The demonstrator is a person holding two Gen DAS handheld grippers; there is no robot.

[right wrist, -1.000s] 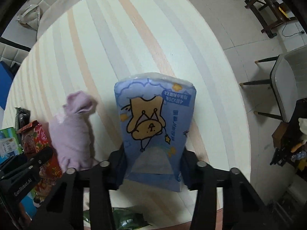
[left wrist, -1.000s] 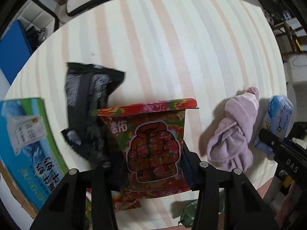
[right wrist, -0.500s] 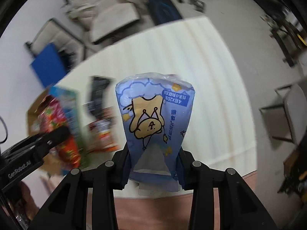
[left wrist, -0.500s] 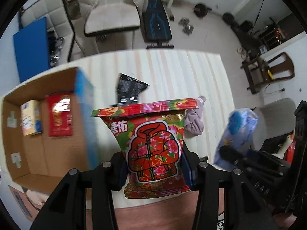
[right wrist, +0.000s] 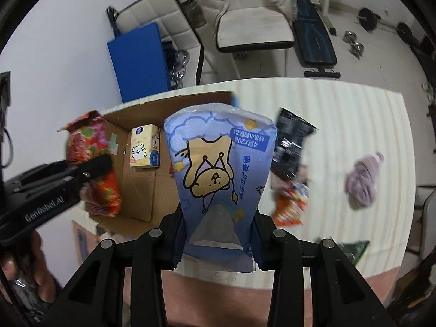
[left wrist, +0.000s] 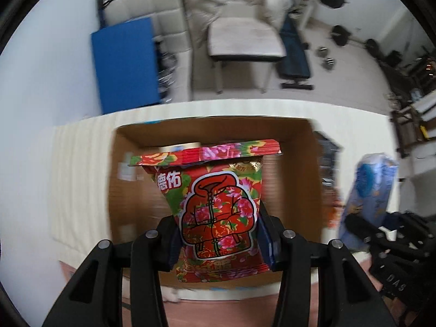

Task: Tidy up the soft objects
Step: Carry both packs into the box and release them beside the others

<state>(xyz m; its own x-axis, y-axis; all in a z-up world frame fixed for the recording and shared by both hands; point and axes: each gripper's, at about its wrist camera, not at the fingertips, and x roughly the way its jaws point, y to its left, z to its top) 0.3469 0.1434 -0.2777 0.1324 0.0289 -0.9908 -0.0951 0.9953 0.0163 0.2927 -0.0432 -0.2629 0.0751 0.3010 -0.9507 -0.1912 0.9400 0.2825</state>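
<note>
My left gripper [left wrist: 218,234] is shut on a red floral tissue pack [left wrist: 215,204] and holds it above the open cardboard box [left wrist: 297,190]. My right gripper [right wrist: 218,234] is shut on a blue tissue pack with a cartoon bear [right wrist: 220,174], held above the table just right of the box [right wrist: 136,188]. The red pack also shows in the right wrist view [right wrist: 90,147], over the box. A yellow tissue pack [right wrist: 144,147] lies inside the box. A lilac cloth [right wrist: 363,179] lies on the striped table [right wrist: 354,117] at the right.
A black packet [right wrist: 291,147], an orange snack packet [right wrist: 290,204] and a green packet [right wrist: 354,248] lie on the table right of the box. A blue board [left wrist: 125,62] and white chairs [left wrist: 245,38] stand beyond the table's far edge.
Both grippers have risen and swung left with their packs. The left one now sits over the open box; the right one has come beside it, and the room behind has come into view.
</note>
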